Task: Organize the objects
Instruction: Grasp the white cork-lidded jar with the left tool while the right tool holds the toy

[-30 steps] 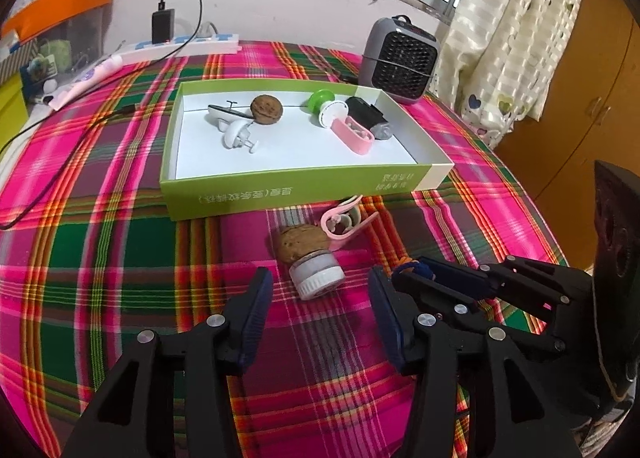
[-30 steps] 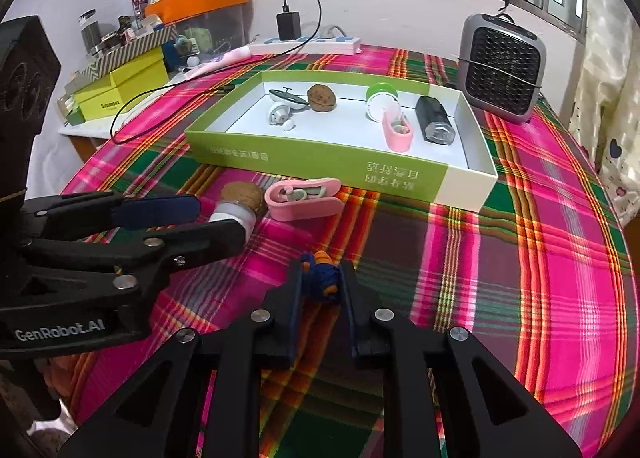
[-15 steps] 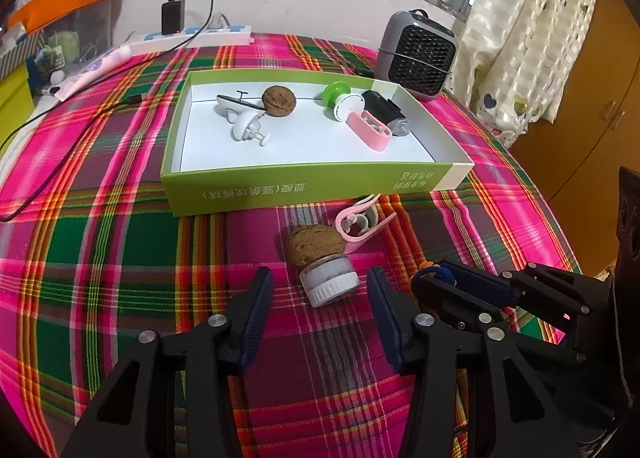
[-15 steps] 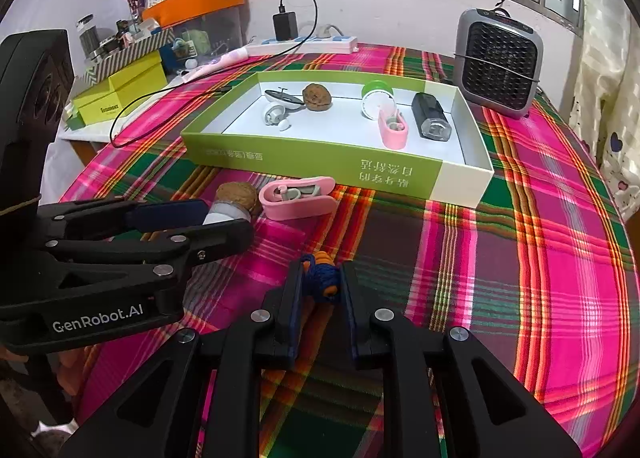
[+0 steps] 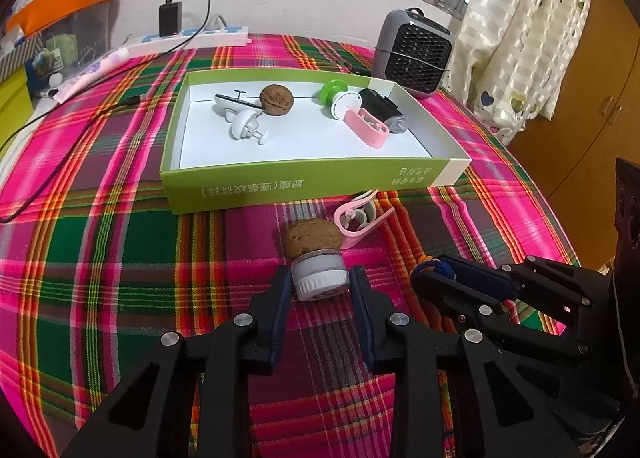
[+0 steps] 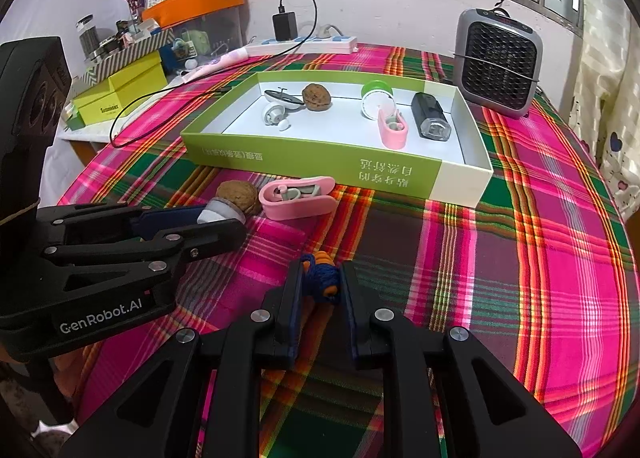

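Inside green box (image 5: 304,187): walnut (image 5: 276,98); left gripper (image 5: 320,290) just closed on jar (image 5: 319,278), right gripper (image 6: 320,290) pinching knot (image 6: 322,278)

Your small white-capped jar (image 5: 319,278) lies on its side at lower centre of the left view, a walnut (image 5: 311,236) touching its far end. A pink clip (image 5: 357,219) lies just right. The blue-orange knotted cord (image 6: 322,277) sits lower centre of the right view.

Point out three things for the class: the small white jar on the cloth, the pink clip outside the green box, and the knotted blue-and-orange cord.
small white jar (image 5: 320,278), left wrist view, on its side wall.
pink clip (image 6: 296,199), right wrist view, on its lower arm.
knotted blue-and-orange cord (image 6: 322,278), right wrist view, on the blue knot.
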Available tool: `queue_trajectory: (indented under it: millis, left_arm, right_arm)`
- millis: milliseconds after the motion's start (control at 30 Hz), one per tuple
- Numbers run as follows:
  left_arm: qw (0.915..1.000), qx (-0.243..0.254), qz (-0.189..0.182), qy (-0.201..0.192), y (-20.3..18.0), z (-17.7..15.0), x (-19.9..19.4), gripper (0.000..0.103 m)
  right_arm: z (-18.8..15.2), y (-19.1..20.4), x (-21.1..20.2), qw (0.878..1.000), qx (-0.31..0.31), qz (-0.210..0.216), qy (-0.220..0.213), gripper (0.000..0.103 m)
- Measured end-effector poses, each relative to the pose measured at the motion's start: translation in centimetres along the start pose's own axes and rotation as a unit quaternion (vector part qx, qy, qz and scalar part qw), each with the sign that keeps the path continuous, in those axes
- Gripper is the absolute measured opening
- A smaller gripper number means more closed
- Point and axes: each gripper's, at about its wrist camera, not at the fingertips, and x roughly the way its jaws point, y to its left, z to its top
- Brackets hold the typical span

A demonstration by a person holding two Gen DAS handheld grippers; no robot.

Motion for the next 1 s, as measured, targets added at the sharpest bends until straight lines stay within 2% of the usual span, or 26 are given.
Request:
queue_trajectory:
  millis: [1000]
  left_arm:
    - [0.9999, 0.011, 0.000, -0.013, -0.3, -0.1, -1.4, 0.027]
  right_arm:
    - [0.2, 0.0, -0.6, 1.000, 0.002, -0.002, -0.008, 0.019]
